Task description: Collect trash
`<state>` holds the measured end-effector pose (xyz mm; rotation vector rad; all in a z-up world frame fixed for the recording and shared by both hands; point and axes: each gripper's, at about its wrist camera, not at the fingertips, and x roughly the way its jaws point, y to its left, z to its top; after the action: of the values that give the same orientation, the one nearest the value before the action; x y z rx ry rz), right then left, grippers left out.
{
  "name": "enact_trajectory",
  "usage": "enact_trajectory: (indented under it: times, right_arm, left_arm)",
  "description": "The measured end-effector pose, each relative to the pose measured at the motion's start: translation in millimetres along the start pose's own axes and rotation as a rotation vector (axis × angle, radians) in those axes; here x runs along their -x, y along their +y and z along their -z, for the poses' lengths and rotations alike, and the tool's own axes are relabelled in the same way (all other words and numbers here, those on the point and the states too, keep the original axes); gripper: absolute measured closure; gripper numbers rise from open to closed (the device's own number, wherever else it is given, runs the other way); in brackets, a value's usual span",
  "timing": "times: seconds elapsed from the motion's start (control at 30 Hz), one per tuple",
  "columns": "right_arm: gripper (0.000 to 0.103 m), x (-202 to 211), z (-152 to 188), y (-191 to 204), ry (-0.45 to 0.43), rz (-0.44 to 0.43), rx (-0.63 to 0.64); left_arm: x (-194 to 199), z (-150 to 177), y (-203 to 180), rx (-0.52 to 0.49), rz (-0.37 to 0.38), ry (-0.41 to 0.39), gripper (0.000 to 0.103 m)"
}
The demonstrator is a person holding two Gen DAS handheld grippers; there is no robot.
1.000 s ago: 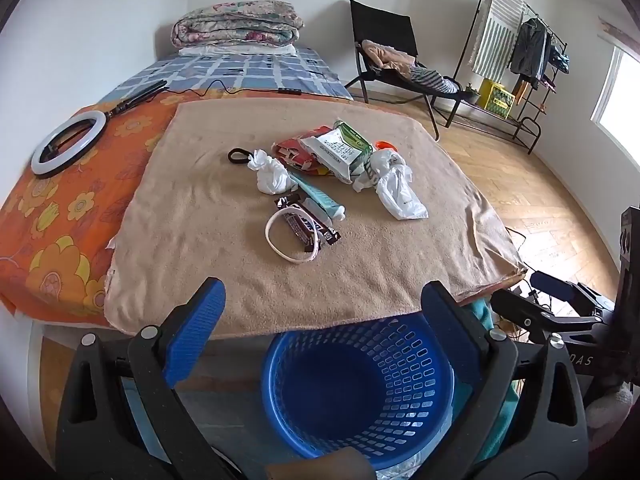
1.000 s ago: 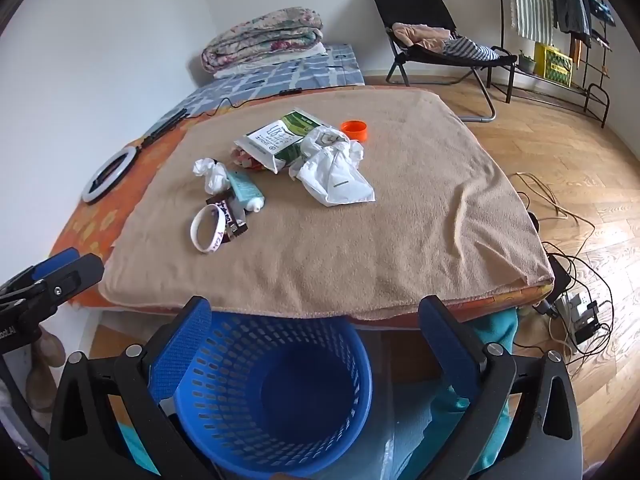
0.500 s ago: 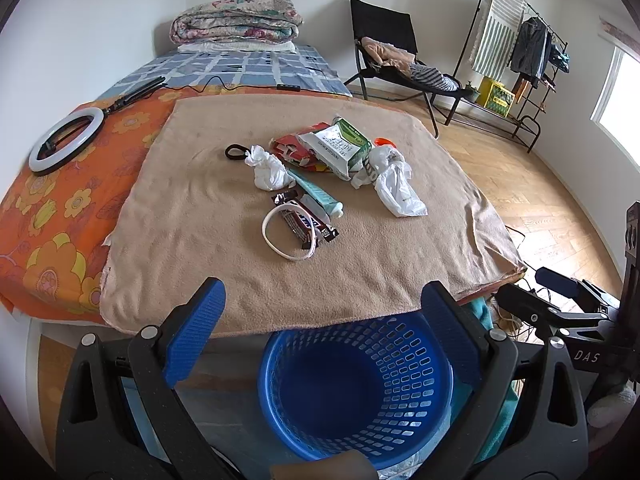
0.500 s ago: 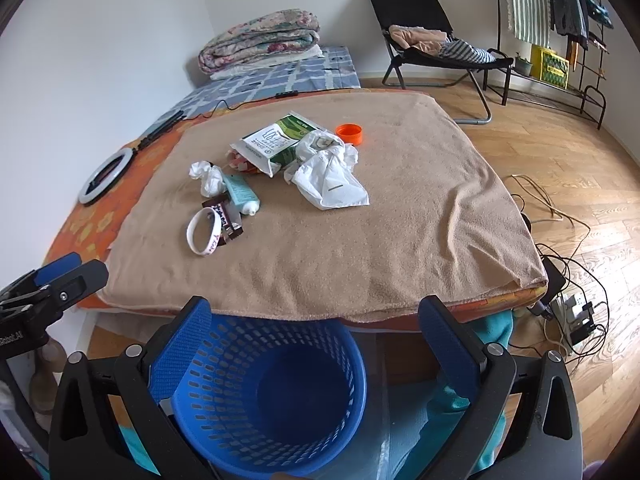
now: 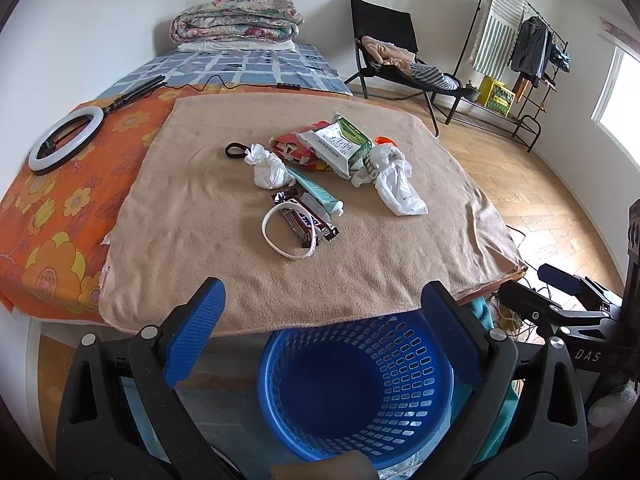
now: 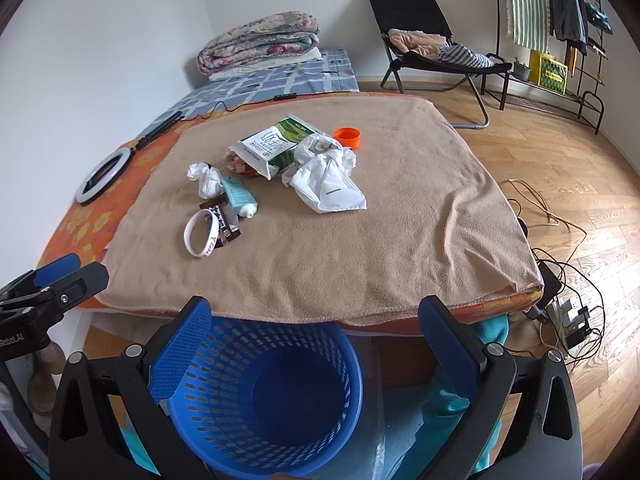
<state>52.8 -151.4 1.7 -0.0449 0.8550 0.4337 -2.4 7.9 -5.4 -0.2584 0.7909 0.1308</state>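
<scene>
On the bed: a tan terry towel (image 5: 224, 216) is spread over the orange flowered cover, and the trash lies in one loose group near its middle.
Trash: a crumpled white tissue (image 5: 269, 169), a green-and-white paper pouch (image 5: 340, 146), a limp white plastic bag (image 5: 396, 184), a brown chocolate-bar wrapper (image 5: 306, 220), a pale teal tube (image 6: 238, 196) and an orange plastic cap (image 6: 347, 137).
Maybe not trash: a white silicone wristband (image 6: 202, 233) touches the wrapper; I judge it should be left.
Basket: the blue perforated plastic basket (image 5: 356, 384) stands on the floor just below the towel's near edge, probably so pieces can be dropped straight down. It looks empty.
Left gripper (image 5: 320, 324): jaws wide apart, holding nothing, above the basket.
Right gripper (image 6: 316, 332): jaws also apart, nothing between them, pointing toward the pile.
Stage: collecting not yet begun, as I judge.
Risk: thin bag and tissue may slip from the blue pads (image 6: 182, 350).
</scene>
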Motion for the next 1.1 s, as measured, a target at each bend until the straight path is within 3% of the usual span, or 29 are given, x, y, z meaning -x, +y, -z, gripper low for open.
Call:
enact_trajectory:
  times: [1.1]
  right_arm:
    - [0.001, -4.4, 3.6, 1.1, -0.009, 0.016, 0.029]
  left_arm:
    - [-3.5, 2.3, 1.1, 0.001, 0.002, 0.007, 0.003]
